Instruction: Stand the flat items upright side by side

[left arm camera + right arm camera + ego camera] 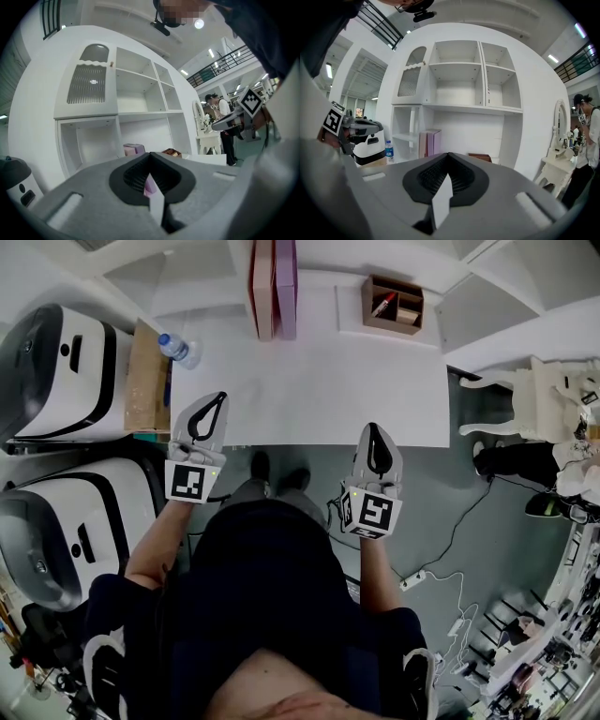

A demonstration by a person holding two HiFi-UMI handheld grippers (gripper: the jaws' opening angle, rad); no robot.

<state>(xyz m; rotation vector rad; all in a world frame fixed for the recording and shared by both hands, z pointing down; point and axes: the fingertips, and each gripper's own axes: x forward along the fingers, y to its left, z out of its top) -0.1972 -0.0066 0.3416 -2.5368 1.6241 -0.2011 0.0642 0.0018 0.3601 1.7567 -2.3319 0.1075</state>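
I judge the task complete: the two flat items (263, 287) stand upright, side by side, at the table's (319, 381) far edge. Left gripper (221, 397) and right gripper (372, 427) hover near the near edge, jaws pressed together and empty.

Right gripper (448, 157) fills the bottom of the frame, jaws closed with nothing between them. Just above it in the middle there's a pink item (423, 144) and a purple item (433, 142), standing upright, touching side by side against the white shelf unit (459, 75). A brown box (480, 157) sits a bit to their right. On the left are a water bottle (389, 151) and a white machine (370, 136), with the left gripper (340, 125) poking in at the left edge. Far right: a white dresser (558, 140) and a person (587, 136) standing.
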